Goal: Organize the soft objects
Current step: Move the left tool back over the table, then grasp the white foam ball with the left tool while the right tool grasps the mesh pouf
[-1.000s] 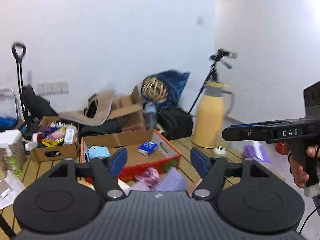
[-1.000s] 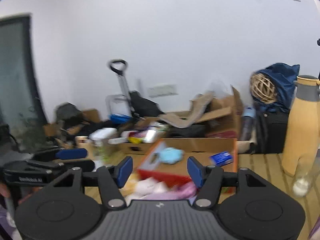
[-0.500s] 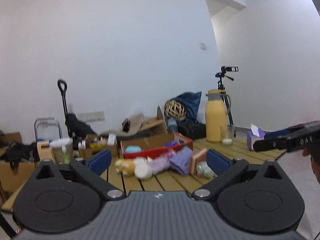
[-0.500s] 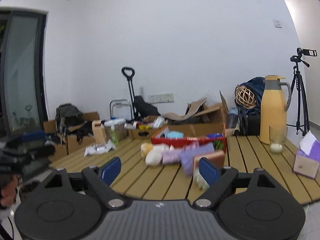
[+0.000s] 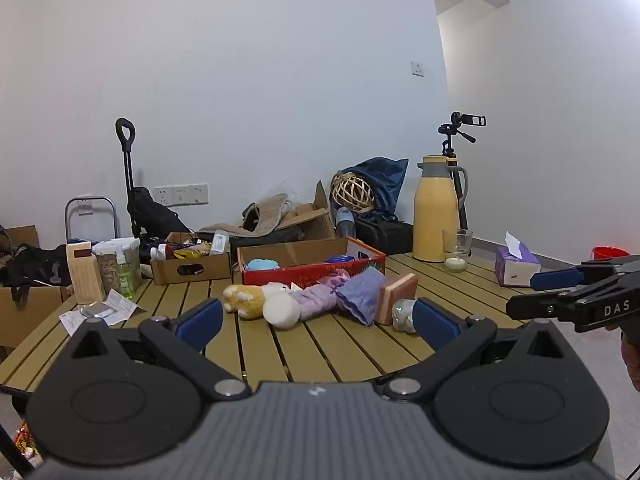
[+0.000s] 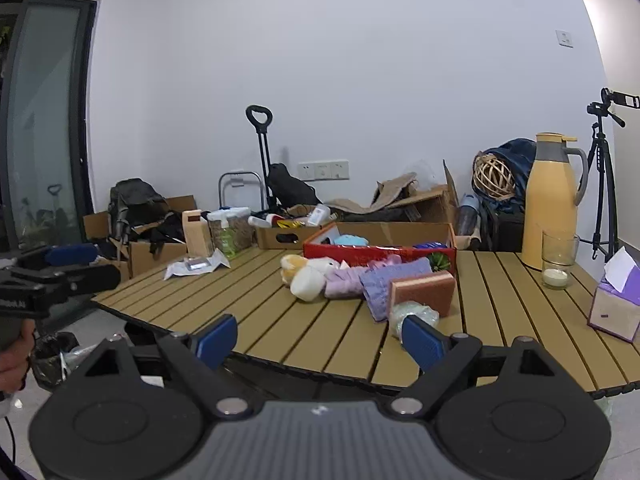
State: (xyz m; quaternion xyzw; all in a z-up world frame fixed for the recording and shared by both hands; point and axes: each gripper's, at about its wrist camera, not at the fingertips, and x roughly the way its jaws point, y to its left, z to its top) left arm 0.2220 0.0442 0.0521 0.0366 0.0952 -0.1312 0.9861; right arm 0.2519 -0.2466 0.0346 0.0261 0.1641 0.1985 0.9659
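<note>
A row of soft things lies on the slatted wooden table: a yellow-and-white plush toy, a lilac cloth, a purple cloth, a pink sponge and a clear wrapped bundle. The same things show in the right wrist view: plush toy, sponge. Behind them stands a red cardboard box holding a blue plush. My left gripper is open and empty, short of the row. My right gripper is open and empty, off the table's front edge.
A yellow thermos jug, a glass with a candle and a purple tissue box stand at the right. A small carton, bottles and papers sit at the left. Clutter and a tripod stand behind the table.
Both grippers have pulled back from the red box toward the table's front edge and opened wider. The whole row of soft things has come into view.
</note>
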